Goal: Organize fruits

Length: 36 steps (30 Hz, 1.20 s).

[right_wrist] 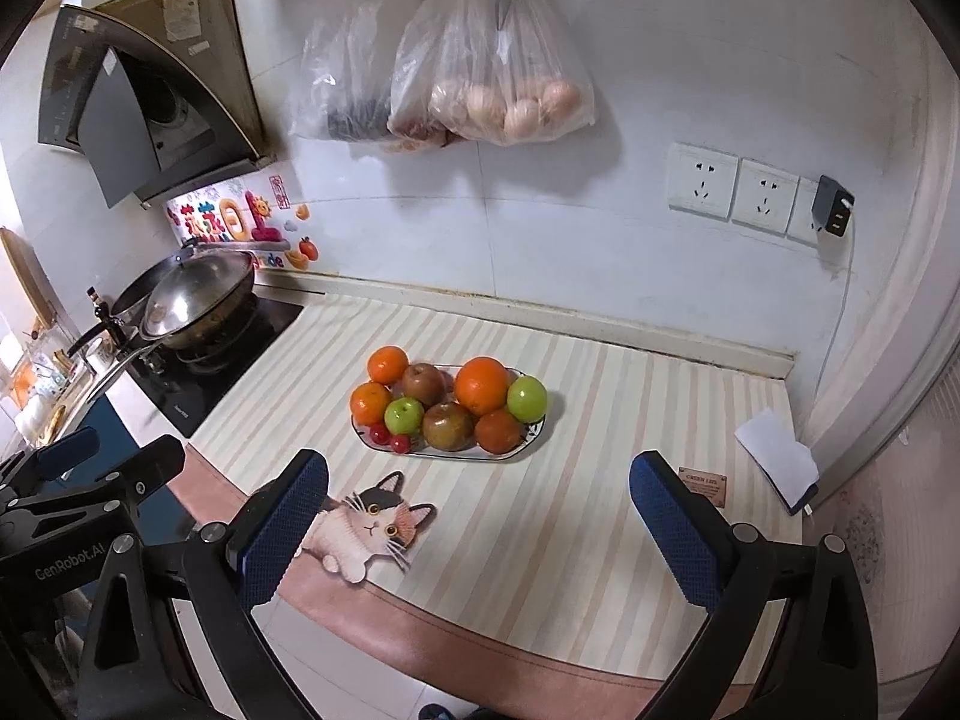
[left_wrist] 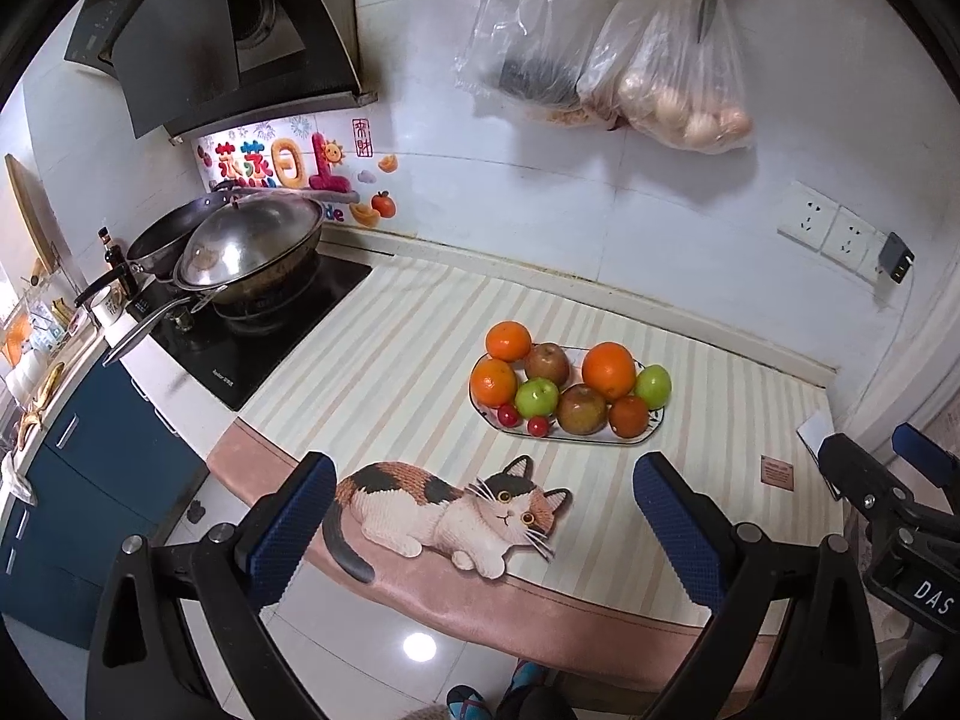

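Left gripper: jaws wide apart, nothing between, pointing toward 12 o'clock. Right gripper: same, wide apart, at its 3 o'clock side.

Left claw: two black arms are ending in blue fingers with a fine dotted grip texture. Silver round screws are showing at the pivots, and triangular cut-outs are visible in the black side plates.

Right claw: the build is looking the same, with black frame, blue textured fingers and silver screws. From the left camera its body is showing white lettering "DAS". From the right camera the left unit is showing "GenRobot.AI" in white.
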Tool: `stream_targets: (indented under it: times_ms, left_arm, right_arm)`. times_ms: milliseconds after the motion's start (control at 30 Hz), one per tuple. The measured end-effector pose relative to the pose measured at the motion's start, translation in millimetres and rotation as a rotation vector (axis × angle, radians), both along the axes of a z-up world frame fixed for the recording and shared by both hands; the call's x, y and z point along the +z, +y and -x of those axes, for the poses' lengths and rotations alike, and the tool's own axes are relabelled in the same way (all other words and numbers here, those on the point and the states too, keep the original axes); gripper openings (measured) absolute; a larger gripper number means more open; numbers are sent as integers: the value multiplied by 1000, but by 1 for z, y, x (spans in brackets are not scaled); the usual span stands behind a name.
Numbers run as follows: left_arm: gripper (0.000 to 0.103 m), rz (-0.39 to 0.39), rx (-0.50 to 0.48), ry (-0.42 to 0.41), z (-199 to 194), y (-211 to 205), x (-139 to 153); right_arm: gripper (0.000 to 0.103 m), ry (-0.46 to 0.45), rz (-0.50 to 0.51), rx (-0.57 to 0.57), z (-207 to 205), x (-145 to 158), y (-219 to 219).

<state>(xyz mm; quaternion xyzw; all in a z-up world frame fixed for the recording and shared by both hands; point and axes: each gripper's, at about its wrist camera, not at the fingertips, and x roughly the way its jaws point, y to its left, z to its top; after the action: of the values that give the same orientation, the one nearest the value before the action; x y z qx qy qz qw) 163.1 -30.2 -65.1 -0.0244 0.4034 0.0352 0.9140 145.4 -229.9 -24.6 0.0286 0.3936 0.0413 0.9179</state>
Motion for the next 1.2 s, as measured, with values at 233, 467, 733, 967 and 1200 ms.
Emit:
stream_targets:
  times_ms: [233,467,733,967,1200]
  left_arm:
    - [102,-10,12,27,-15,2,-10]
    - [102,-10,5,38,-21,5,-15]
    - [102,-2,0,34,-26,6,-15]
    - [102,-2,0,36,-26,6,-15]
    - [102,-2,-1,31,-26,6,-16]
  right_arm:
    - [103,26,-2,-1,-21,-19,2]
    - [103,32,8,-8,-29,-26,6]
    - [103,36,17,-10,-31,-29,9]
    - [103,35,12,-8,-31,-28,9]
    - [103,34,12,-6,-31,-28,9]
